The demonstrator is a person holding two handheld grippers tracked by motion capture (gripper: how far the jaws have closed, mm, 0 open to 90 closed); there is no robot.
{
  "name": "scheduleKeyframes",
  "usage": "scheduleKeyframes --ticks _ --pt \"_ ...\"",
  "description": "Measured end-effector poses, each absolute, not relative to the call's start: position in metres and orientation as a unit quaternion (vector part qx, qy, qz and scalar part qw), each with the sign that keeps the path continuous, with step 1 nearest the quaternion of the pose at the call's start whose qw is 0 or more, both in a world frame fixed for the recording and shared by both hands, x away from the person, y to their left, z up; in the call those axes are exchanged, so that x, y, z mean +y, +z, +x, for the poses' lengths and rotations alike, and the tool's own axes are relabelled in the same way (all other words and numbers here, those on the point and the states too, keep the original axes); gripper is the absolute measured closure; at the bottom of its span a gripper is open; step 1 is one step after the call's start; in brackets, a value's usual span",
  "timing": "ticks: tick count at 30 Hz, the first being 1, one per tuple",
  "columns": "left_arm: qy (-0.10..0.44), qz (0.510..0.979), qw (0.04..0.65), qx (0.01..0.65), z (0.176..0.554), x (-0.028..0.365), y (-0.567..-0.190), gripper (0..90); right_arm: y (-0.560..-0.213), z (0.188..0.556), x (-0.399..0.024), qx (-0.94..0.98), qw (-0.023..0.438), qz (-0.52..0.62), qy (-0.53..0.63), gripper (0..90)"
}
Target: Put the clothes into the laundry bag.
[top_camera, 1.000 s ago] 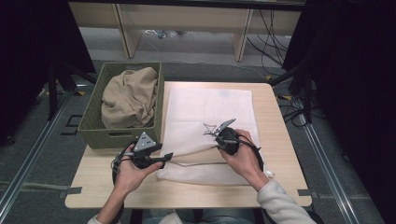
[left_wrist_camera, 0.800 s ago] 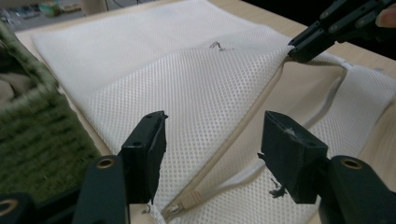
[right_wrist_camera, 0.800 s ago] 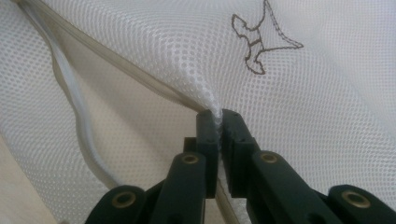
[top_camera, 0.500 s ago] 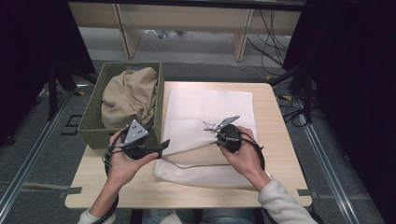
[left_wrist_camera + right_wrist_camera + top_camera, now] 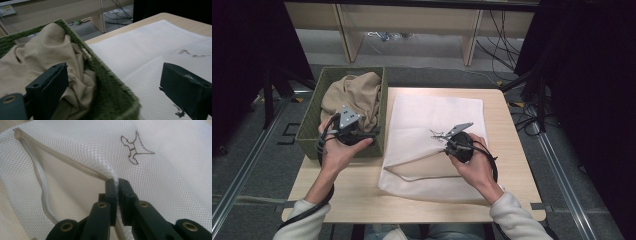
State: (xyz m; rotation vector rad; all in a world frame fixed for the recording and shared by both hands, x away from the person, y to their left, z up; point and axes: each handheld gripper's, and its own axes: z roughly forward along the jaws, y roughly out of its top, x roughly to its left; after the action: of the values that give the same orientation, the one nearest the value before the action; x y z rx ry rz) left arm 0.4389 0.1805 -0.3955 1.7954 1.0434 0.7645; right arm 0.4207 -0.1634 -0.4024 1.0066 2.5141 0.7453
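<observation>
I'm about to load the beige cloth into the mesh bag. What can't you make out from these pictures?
- Inside of the mesh bag, right gripper view: the mesh veils it, so its contents are unclear.
- Bottom of the green basket, high view and left gripper view: the beige cloth covers it.
- Tips of the left gripper, high view: dark against the basket rim.
- The bag's embroidered mark, high view: too small.

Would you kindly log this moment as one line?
left tool: open, over basket | right tool: shut on mesh bag | beige cloth: in basket
</observation>
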Motion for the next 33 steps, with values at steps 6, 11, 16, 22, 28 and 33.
scheduleKeyframes --ticks 6,11,16,22,28,33 --pt "0.309 0.731 0.405 0.453 0.478 0.194 -0.395 3.8 -0.396 0.422 -0.164 0.877 0.18 0.348 0.277 87.5" --pt "0.307 0.727 0.389 0.474 0.503 0.202 -0.395 3.5 -0.394 0.423 -0.163 0.877 0.178 0.341 0.287 87.5" --pt "0.314 0.717 0.374 0.497 0.524 0.209 -0.4 3.8 -0.392 0.425 -0.162 0.878 0.163 0.346 0.289 87.6" --pt "0.293 0.715 0.372 0.515 0.539 0.209 -0.398 4.3 -0.395 0.425 -0.162 0.878 0.159 0.347 0.288 87.6" --pt "0.308 0.724 0.356 0.505 0.553 0.205 -0.396 4.2 -0.396 0.426 -0.162 0.876 0.152 0.355 0.289 87.6" --pt "0.293 0.732 0.327 0.521 0.57 0.213 -0.409 4.0 -0.394 0.425 -0.163 0.872 0.15 0.362 0.292 87.6"
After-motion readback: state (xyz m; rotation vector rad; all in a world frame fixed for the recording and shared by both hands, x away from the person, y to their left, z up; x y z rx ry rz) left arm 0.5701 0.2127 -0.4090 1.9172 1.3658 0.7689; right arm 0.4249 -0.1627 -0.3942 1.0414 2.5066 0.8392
